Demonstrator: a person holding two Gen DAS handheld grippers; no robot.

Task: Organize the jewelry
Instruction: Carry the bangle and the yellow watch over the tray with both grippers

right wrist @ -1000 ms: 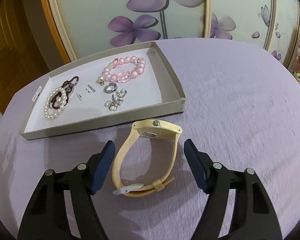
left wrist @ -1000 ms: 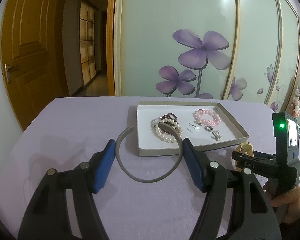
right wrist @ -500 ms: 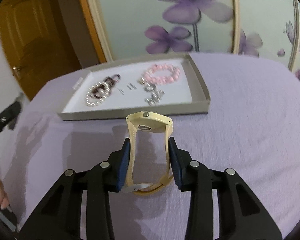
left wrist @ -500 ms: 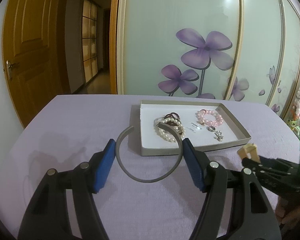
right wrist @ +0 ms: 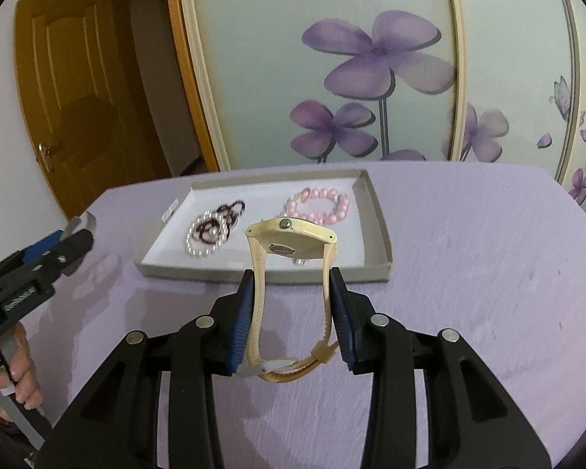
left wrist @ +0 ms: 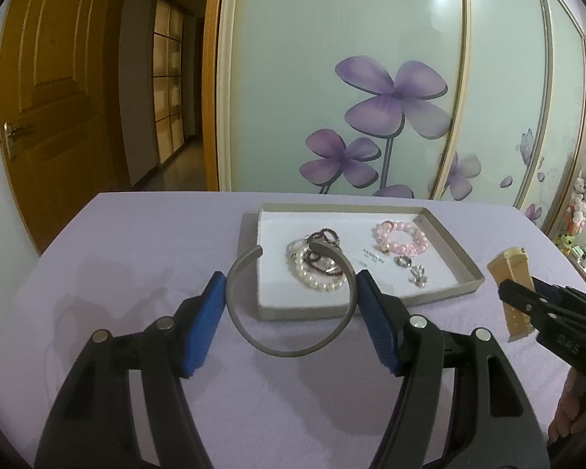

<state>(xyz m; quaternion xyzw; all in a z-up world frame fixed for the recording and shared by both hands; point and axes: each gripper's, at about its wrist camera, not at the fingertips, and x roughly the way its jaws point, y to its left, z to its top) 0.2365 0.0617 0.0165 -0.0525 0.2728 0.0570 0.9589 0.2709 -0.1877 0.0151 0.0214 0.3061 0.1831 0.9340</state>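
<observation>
A: Where's the watch [right wrist: 291,248]?
B: Clamped in the right gripper [right wrist: 292,314]. Its blue fingers [right wrist: 241,318] press the cream strap from both sides, case at 12 o'clock of the grip, buckle end hanging at 6. It looks lifted off the purple table [right wrist: 468,265].

A: And the grey open bangle [left wrist: 289,301]?
B: Between the fingers [left wrist: 205,324] of the left gripper [left wrist: 291,320], gap turned to 12 o'clock. The fingers stand wide, each just at the bangle's outer edge; whether they actually press it I cannot tell. The far ends of the bangle overlap the near wall of the tray [left wrist: 461,252] in the left wrist view.

A: What's in the tray?
B: White pearl bracelet [left wrist: 312,273] tangled with a dark red beaded one [left wrist: 326,236] at its left. At 3 o'clock from those, a pink bead bracelet [left wrist: 400,236], a small label [left wrist: 373,256], a ring [left wrist: 404,262] and a silver charm [left wrist: 420,275].

A: Beyond that?
B: At 12 o'clock, sliding panels with purple flowers [left wrist: 394,97]; at 10 o'clock, a wooden door [left wrist: 54,90].
</observation>
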